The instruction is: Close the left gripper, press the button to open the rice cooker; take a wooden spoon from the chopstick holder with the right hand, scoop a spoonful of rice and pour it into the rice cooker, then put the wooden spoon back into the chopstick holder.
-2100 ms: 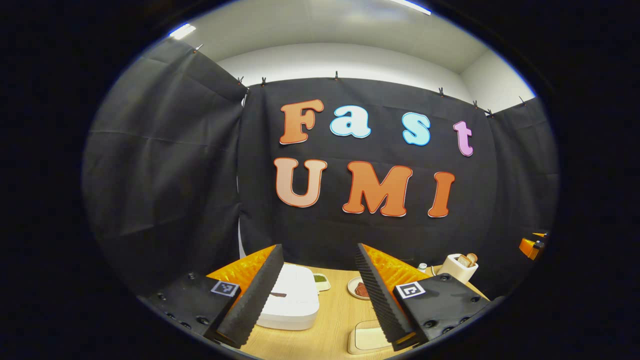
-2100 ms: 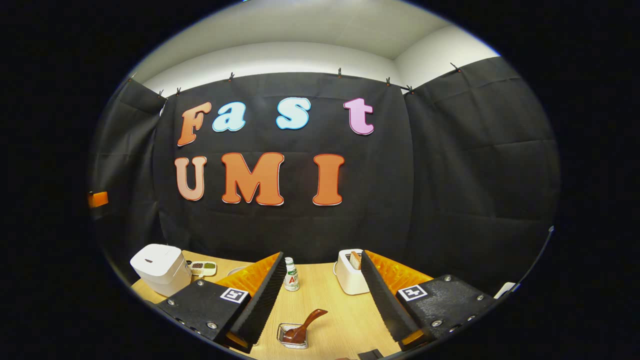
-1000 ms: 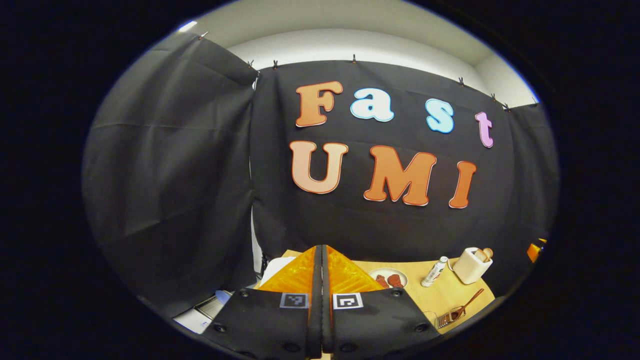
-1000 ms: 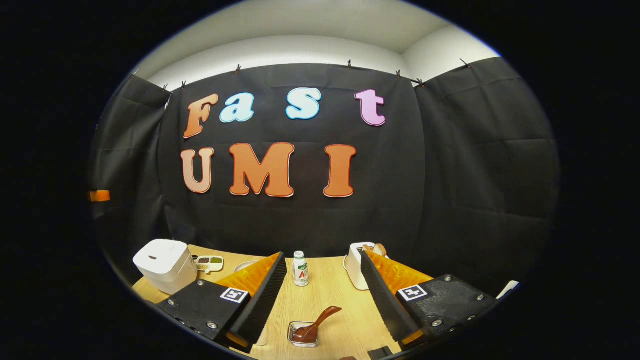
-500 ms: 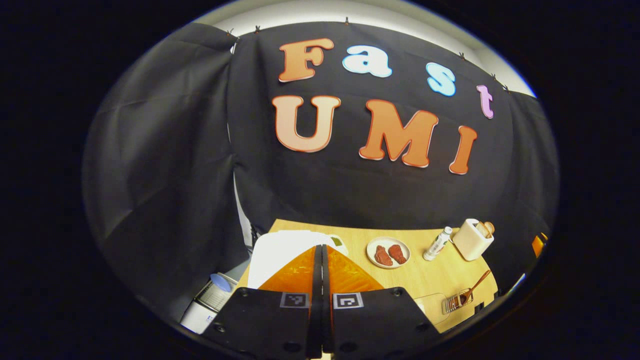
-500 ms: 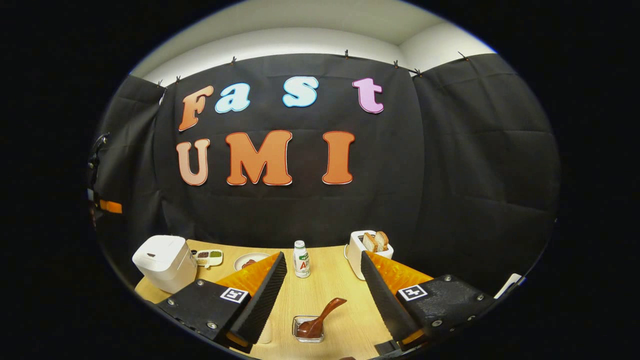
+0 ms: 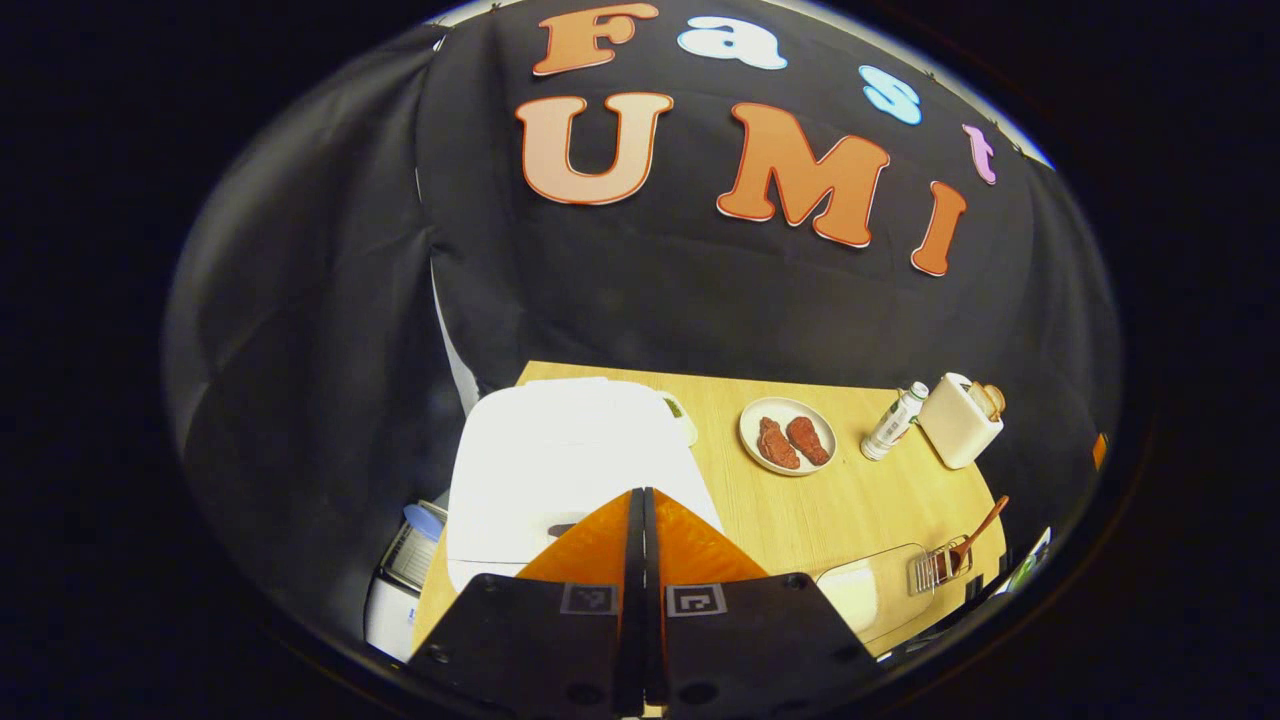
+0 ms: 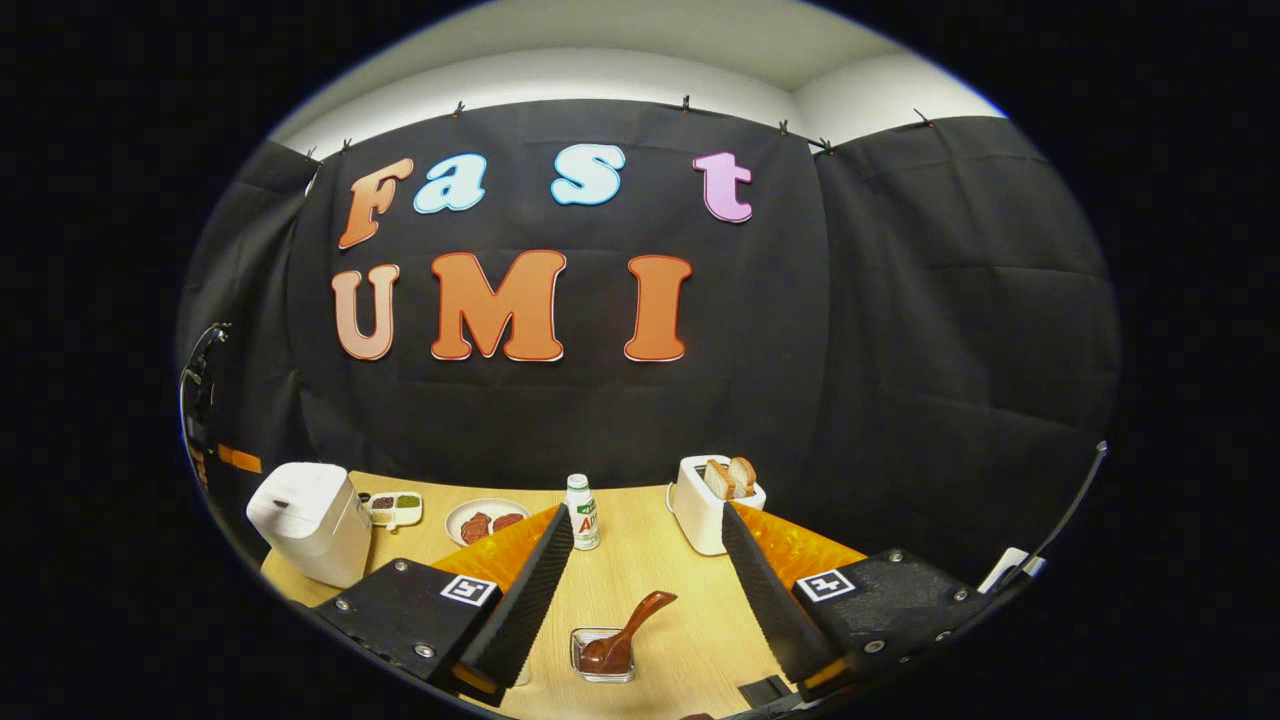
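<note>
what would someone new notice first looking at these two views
In the left gripper view, the white rice cooker, lid down, looms just beyond the shut left gripper. In the right gripper view, the open right gripper frames a wooden spoon leaning in its small holder on the table.

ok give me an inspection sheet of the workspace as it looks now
surface: wooden table, bare in the middle.
job's things: white rice cooker, lid down; wooden spoon leaning in the clear holder; clear rice container beside that holder.
clutter: plate of meat, small bottle, toaster with bread, divided dish.
grippers: left tool shut, over the cooker's front; right tool open, holding nothing, spoon ahead between its fingers.
cables: nothing seen.
surroundings: black cloth wall.
</note>
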Tool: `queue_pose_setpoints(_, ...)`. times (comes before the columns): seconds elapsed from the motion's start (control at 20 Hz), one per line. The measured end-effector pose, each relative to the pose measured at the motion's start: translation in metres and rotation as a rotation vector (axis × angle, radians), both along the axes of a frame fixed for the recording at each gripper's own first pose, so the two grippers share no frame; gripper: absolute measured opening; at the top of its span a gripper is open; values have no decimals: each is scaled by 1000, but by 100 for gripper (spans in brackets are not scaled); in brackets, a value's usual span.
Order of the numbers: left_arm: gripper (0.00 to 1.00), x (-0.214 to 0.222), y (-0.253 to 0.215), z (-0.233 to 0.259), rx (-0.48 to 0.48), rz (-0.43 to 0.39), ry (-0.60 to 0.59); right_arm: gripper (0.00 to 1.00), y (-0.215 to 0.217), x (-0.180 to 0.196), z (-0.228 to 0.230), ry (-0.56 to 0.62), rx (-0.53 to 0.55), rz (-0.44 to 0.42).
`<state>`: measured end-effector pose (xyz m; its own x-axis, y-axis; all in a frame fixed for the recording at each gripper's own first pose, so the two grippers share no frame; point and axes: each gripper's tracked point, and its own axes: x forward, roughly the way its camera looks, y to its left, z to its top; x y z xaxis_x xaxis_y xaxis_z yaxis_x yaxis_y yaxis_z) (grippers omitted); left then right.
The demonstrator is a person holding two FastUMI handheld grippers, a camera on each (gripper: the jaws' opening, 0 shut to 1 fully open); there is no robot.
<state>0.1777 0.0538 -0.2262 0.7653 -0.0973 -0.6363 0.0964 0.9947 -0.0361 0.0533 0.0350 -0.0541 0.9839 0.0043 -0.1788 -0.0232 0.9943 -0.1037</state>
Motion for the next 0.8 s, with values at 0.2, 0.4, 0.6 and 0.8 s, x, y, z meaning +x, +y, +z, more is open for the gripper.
queue_pose_setpoints(0.2,5,10,10,-29,-27,18,65,93,4,3,-1,-2,-30,-12)
queue_pose_setpoints(0.4,5,11,17,-50,-17,19,106,93,8,5,-2,3,-38,-22)
queue_pose_setpoints(0.6,5,14,21,-68,-22,24,142,93,10,2,-9,23,-38,-30)
queue_pose_setpoints(0.8,6,12,25,-85,-55,45,174,93,10,0,-11,26,-38,-33)
